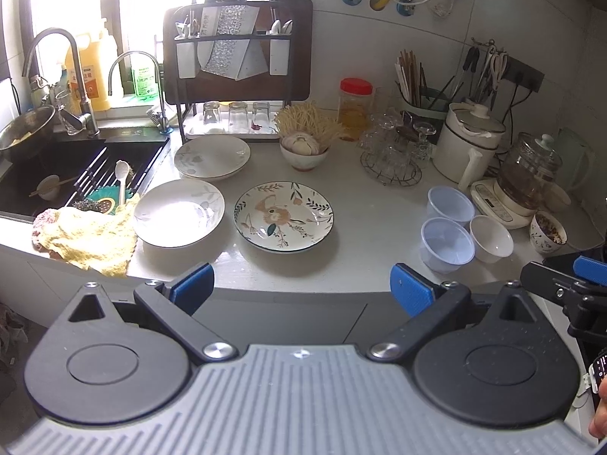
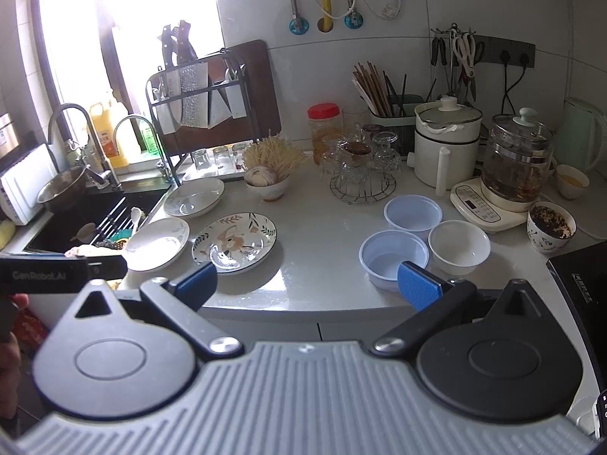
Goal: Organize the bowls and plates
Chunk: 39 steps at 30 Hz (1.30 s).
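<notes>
- Left hand-held gripper (image 1: pixel 301 288): jaws apart, empty, short of the counter (image 1: pixel 364 204).
- Right hand-held gripper (image 2: pixel 307 284): likewise apart, empty.
- Plates (image 1: pixel 283 217) ahead of left gripper, unstacked.
- Bowls (image 2: pixel 394 258) ahead of right gripper, separate.
- Judgement: sorting not begun.

Plates (image 1: pixel 283 217) left, bowls (image 1: pixel 491 238) right, upright, unstacked
</notes>
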Each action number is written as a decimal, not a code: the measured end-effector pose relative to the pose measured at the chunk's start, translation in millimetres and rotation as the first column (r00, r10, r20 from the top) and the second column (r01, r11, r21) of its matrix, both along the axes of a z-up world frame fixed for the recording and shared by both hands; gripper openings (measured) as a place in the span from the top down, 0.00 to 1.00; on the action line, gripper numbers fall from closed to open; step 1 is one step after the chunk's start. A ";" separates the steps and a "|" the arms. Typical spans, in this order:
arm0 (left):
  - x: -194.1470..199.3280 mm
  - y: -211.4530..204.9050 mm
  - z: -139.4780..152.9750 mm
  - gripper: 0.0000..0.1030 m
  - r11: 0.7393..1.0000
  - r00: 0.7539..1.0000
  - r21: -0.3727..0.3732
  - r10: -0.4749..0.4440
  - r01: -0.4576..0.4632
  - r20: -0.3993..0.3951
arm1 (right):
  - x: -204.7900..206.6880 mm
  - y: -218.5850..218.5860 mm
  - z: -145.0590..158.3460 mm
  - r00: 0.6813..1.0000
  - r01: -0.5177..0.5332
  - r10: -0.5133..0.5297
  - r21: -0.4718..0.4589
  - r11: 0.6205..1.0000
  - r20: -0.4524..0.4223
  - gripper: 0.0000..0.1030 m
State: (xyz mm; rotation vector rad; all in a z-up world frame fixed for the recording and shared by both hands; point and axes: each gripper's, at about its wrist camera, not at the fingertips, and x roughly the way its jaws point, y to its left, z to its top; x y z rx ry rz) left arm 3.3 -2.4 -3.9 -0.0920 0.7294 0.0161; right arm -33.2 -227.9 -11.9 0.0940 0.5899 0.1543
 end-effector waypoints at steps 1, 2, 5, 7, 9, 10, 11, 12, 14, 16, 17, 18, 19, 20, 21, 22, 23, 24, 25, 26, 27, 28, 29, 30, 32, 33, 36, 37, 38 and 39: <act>0.3 -1.1 -0.5 0.02 1.000 1.000 0.000 -0.002 0.002 0.000 | -0.4 -0.3 0.2 1.000 0.005 -0.005 0.002 1.000 0.002 0.00; 0.7 -2.3 -0.8 0.02 1.000 1.000 0.000 -0.004 0.004 -0.002 | -1.0 -0.6 0.4 1.000 0.010 -0.010 0.005 1.000 0.003 0.00; 2.4 -5.9 -2.5 0.02 1.000 1.000 -0.007 -0.016 0.016 -0.010 | -2.5 -2.2 -0.3 1.000 0.021 -0.021 0.003 1.000 0.006 0.00; 3.3 -8.7 -3.8 0.02 1.000 1.000 -0.004 -0.025 0.025 -0.009 | -2.2 -2.7 0.4 0.999 0.037 -0.037 -0.012 0.999 0.012 0.00; 5.5 -10.4 -5.1 0.02 1.000 0.999 -0.005 -0.031 0.031 -0.010 | -1.8 -4.7 0.4 0.999 0.038 -0.038 -0.002 0.999 0.015 0.00; 7.3 -11.2 -5.7 0.02 0.999 0.999 -0.006 -0.031 0.031 -0.011 | -2.0 -4.9 -0.2 0.999 0.039 -0.039 -0.001 0.999 0.016 0.00; 8.6 -11.6 -6.2 0.02 0.999 0.999 -0.007 -0.031 0.031 -0.013 | -1.9 -5.1 -0.8 0.999 0.041 -0.041 -0.001 0.999 0.015 0.00; 9.8 -11.8 -6.3 0.02 0.999 0.999 -0.009 -0.031 0.031 -0.012 | -1.4 -5.3 -0.9 0.999 0.044 -0.044 0.002 0.999 0.014 0.00; 11.3 -12.0 -6.7 0.02 0.999 0.999 -0.009 -0.034 0.034 -0.011 | -1.3 -6.6 -1.8 0.999 0.048 -0.048 0.007 0.999 0.013 0.00; 12.6 -11.7 -7.3 0.02 0.999 0.999 -0.004 -0.036 0.036 -0.012 | -0.6 -7.7 -2.9 0.999 0.048 -0.048 0.011 0.999 0.012 0.00; 13.2 -11.8 -8.0 0.02 0.999 0.999 -0.002 -0.037 0.037 -0.015 | -0.9 -7.6 -3.1 0.999 0.048 -0.048 0.010 0.999 0.010 0.00; 14.2 -12.0 -8.7 0.02 0.999 0.999 -0.002 -0.037 0.037 -0.019 | -0.3 -7.9 -3.3 0.999 0.048 -0.048 0.012 0.999 0.008 0.00; 14.9 -12.0 -9.2 0.02 0.999 0.999 -0.004 -0.038 0.038 -0.021 | 0.6 -8.1 -3.2 0.999 0.050 -0.050 0.015 0.999 0.006 0.00; 15.3 -12.1 -10.0 0.02 0.999 0.999 -0.006 -0.040 0.040 -0.023 | 1.1 -8.2 -3.7 0.999 0.051 -0.051 0.017 0.999 0.005 0.00; 14.5 -11.8 -11.2 0.02 0.999 0.999 -0.008 -0.042 0.042 -0.025 | 1.3 -8.5 -3.9 0.999 0.050 -0.050 0.017 0.999 0.002 0.00; 14.5 -12.0 -12.0 0.02 0.999 0.999 -0.008 -0.044 0.043 -0.027 | 1.4 -8.9 -3.7 0.999 0.050 -0.050 0.014 0.999 0.001 0.00; 14.6 -12.0 -12.7 0.02 0.999 0.999 -0.010 -0.046 0.046 -0.029 | 0.6 -8.8 -3.7 0.999 0.053 -0.053 0.011 0.999 0.002 0.00; 14.6 -11.9 -13.0 0.02 0.999 0.998 -0.014 -0.048 0.048 -0.030 | 0.4 -9.0 -3.1 0.998 0.055 -0.055 0.011 0.998 0.004 0.00; 14.4 -11.8 -13.4 0.02 0.999 0.998 -0.017 -0.051 0.051 -0.031 | 0.1 -7.6 -2.2 0.998 0.055 -0.055 0.014 0.998 0.001 0.00; 14.5 -12.2 -13.8 0.02 0.998 0.998 -0.018 -0.056 0.055 -0.033 | -1.2 -6.4 -2.0 0.999 0.051 -0.051 0.014 0.999 0.002 0.00; 14.1 -12.7 -14.2 0.02 0.998 0.998 -0.019 -0.059 0.058 -0.034 | -2.5 -5.1 -1.7 0.999 0.049 -0.049 0.007 0.999 0.005 0.00; 13.5 -12.8 -14.2 0.02 0.998 0.998 -0.020 -0.059 0.058 -0.031 | -2.5 -4.4 -1.5 0.999 0.049 -0.049 -0.001 0.999 0.005 0.00; 12.6 -13.1 -14.5 0.02 0.998 0.998 -0.019 -0.058 0.058 -0.026 | -2.2 -4.5 -1.3 0.999 0.051 -0.051 -0.002 0.999 0.004 0.00; 11.9 -13.6 -14.8 0.02 0.998 0.998 -0.014 -0.058 0.058 -0.024 | -2.3 -4.7 -1.3 0.999 0.053 -0.053 -0.002 0.999 0.005 0.00; 11.4 -14.0 -15.8 0.02 0.998 0.998 -0.009 -0.060 0.060 -0.024 | -2.3 -5.3 -1.9 0.998 0.058 -0.058 -0.005 0.998 0.004 0.00; 11.5 -14.5 -16.2 0.02 0.998 0.998 -0.010 -0.058 0.058 -0.029 | -2.1 -5.7 -2.3 0.998 0.058 -0.058 -0.004 0.998 0.002 0.00; 11.8 -12.3 -18.5 0.02 0.999 0.998 -0.009 -0.037 0.036 -0.041 | -1.9 -6.2 -3.2 0.999 0.054 -0.054 -0.002 0.999 0.001 0.00; 11.9 -11.2 -18.9 0.02 0.999 0.999 -0.012 -0.033 0.032 -0.043 | -1.8 -5.3 -2.9 0.999 0.052 -0.052 0.000 0.999 0.000 0.00; 11.4 -10.3 -19.2 0.02 0.999 0.999 -0.014 -0.030 0.029 -0.044 | -1.8 -4.7 -3.4 0.999 0.050 -0.050 0.000 0.999 -0.002 0.00; 11.0 -10.1 -19.0 0.02 1.000 0.999 -0.012 -0.028 0.027 -0.045 | -1.4 -5.0 -3.9 0.999 0.048 -0.048 -0.003 0.999 -0.005 0.00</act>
